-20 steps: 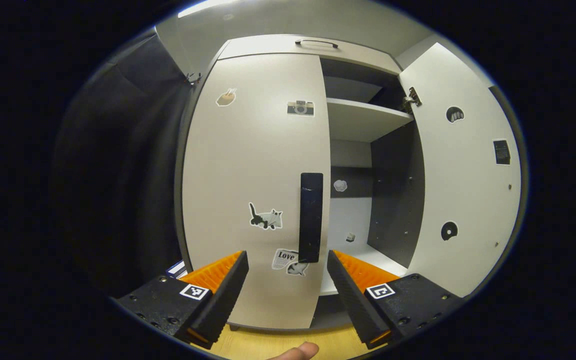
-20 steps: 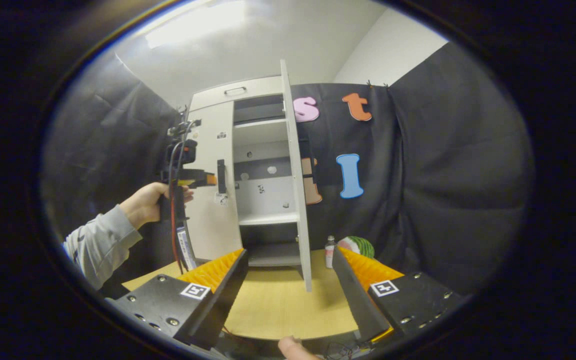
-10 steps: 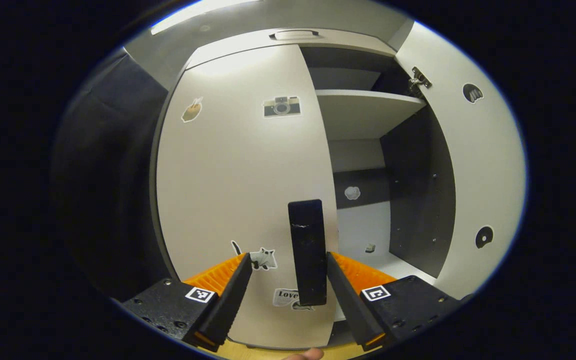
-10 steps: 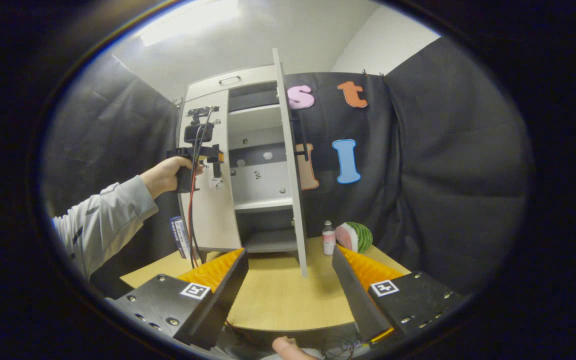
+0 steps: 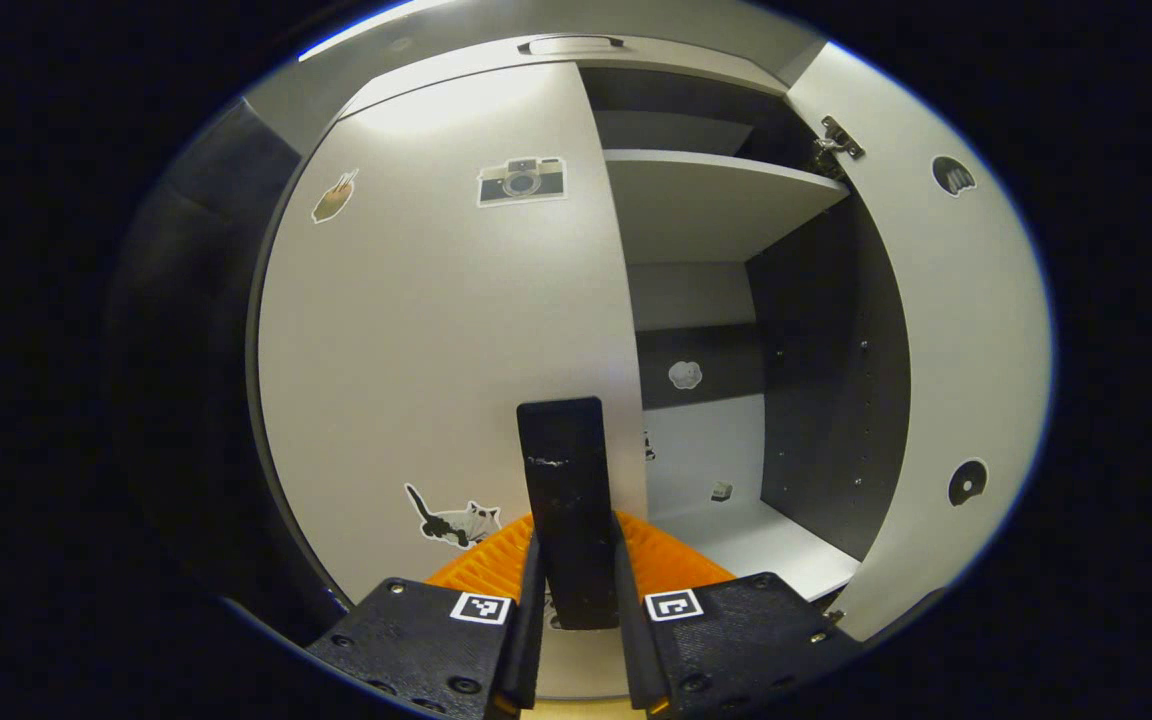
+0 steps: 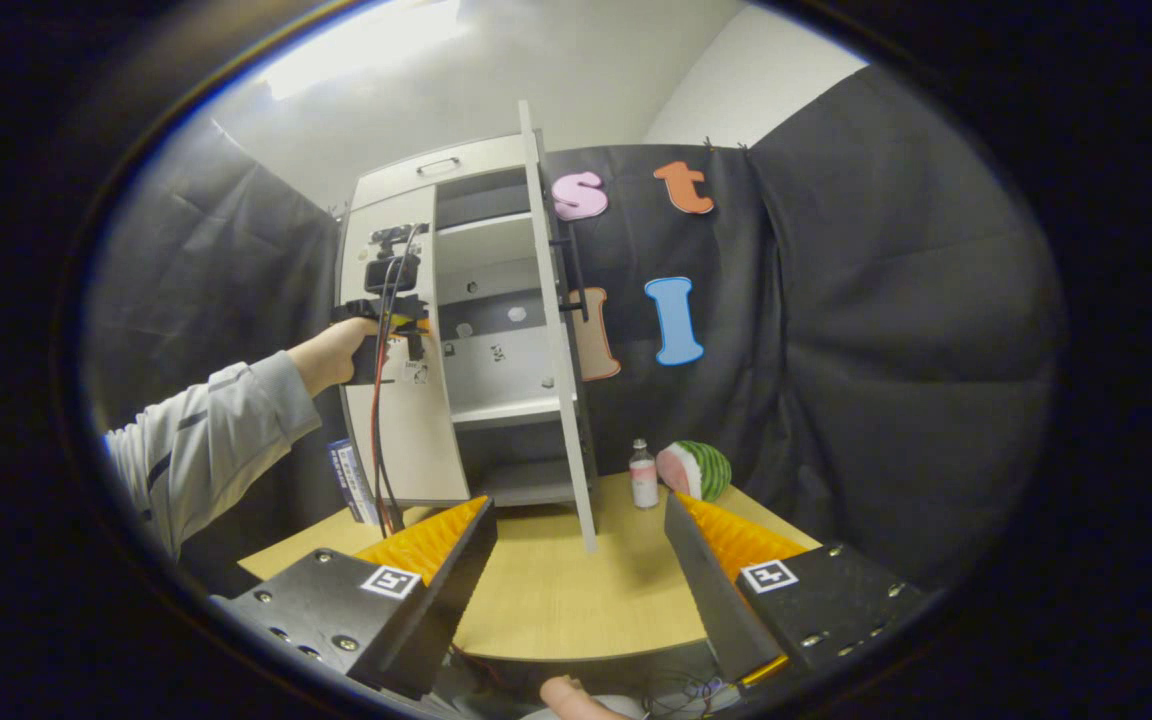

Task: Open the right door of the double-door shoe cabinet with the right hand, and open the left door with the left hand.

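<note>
Left gripper (image 5: 576, 590) clamped on the left door's handle (image 5: 566, 490).
Right door (image 6: 554, 340) stands open — my right gripper (image 6: 576, 545) gapes empty, seemingly well back.

The left gripper (image 5: 576, 610) at 6 o'clock clamps its fingers (image 5: 528, 600) on the left door's (image 5: 436, 330) handle (image 5: 568, 500); right door (image 5: 956, 330) open at 3 o'clock.

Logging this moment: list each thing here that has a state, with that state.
right door: swung open
left door: closed
left door handle: clamped between the fingers
left gripper: shut on the left door handle
right gripper: open, holding nothing
bottle: upright, capped
</note>
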Available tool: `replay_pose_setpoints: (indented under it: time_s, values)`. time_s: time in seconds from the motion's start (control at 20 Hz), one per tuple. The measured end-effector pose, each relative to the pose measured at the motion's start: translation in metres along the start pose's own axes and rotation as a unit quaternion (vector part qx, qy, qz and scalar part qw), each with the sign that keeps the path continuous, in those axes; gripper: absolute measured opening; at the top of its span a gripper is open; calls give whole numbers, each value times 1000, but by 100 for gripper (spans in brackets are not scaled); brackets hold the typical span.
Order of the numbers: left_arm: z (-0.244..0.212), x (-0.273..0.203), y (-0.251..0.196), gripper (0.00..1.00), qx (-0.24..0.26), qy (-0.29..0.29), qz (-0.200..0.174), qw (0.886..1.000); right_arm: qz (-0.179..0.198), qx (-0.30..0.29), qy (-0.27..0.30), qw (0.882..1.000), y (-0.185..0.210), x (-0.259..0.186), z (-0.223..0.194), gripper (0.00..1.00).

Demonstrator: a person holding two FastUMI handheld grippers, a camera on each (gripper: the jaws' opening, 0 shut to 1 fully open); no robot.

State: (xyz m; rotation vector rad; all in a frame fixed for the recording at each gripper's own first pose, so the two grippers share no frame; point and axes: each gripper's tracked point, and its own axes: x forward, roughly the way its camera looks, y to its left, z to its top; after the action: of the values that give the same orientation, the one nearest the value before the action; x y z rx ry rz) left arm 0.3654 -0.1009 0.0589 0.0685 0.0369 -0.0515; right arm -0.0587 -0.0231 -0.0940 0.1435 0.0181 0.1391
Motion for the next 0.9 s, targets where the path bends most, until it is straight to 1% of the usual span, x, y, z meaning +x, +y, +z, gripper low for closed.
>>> replay_pose_setpoints:
  time_s: [0.15,0.25,0.35,0.5,0.55,0.65,0.7,0.9]
  values:
    - [-3,0,1,29,9,14,20,1000,-11,2,1,1000,-2,-7,4,100]
    - [-4,-4,2,27,7,19,32,999,-20,3,-5,1000,-4,-14,10,100]
    - [-7,-10,4,27,14,31,35,999,-23,6,-5,1000,-2,-18,12,100]
    - [-8,-22,5,27,-6,36,18,999,-27,4,-7,1000,1,-23,20,100]
    - [-8,-30,5,26,-12,39,11,999,-26,4,-8,1000,5,-26,23,100]
    - [-7,-32,12,27,-23,42,-2,999,-21,2,-11,1000,13,-30,27,100]
    - [-10,-33,13,26,-27,43,-9,999,-21,-1,-13,1000,18,-31,29,100]
    - [-12,-46,19,29,-37,44,-27,998,-17,-12,-17,1000,35,-38,37,100]
